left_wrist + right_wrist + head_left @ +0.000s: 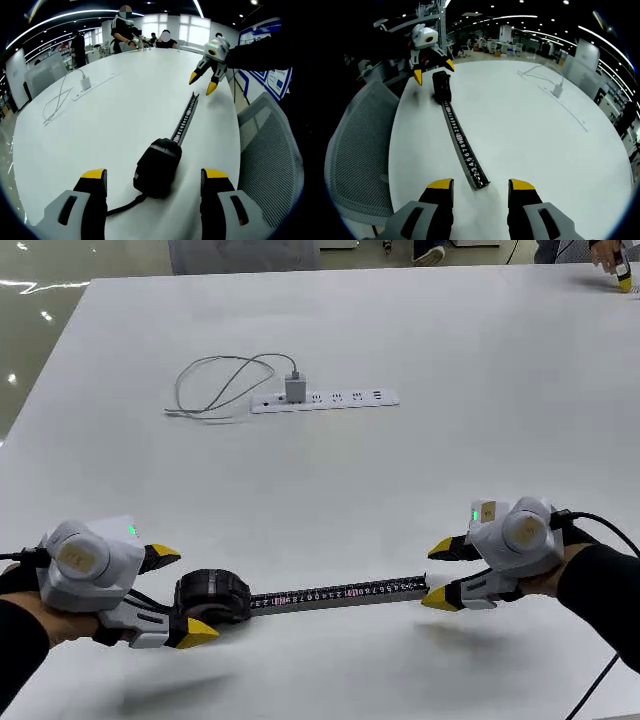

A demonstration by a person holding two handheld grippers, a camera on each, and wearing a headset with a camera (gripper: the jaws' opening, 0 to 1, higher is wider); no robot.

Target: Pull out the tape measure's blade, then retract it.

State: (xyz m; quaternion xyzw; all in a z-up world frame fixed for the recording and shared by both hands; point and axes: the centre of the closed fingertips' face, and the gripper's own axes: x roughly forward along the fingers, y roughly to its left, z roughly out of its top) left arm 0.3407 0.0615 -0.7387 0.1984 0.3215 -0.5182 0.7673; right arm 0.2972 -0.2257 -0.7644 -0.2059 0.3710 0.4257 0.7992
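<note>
A wide white table (350,330) carries the work, with a person holding a gripper in each hand at its near edge. The left gripper (182,593) sits at the near left, its fingers spread wide on either side of the tape measure (212,595) with a gap showing on both sides in the left gripper view, so nothing is grasped. The right gripper (438,573) waits at the near right, its fingers likewise released, with the free end of the blade (340,592) lying just ahead of and between them. Farther off, near the table's middle, a white power strip (325,399) holds a charger (295,389), and its cable (215,385) loops to the left. The black tape measure rests on the table, and the blade runs flat from it to the right, numbers up. The pull-out appears complete. What remains, by the look of it, is the retraction: the blade has yet to go back into the case.
</note>
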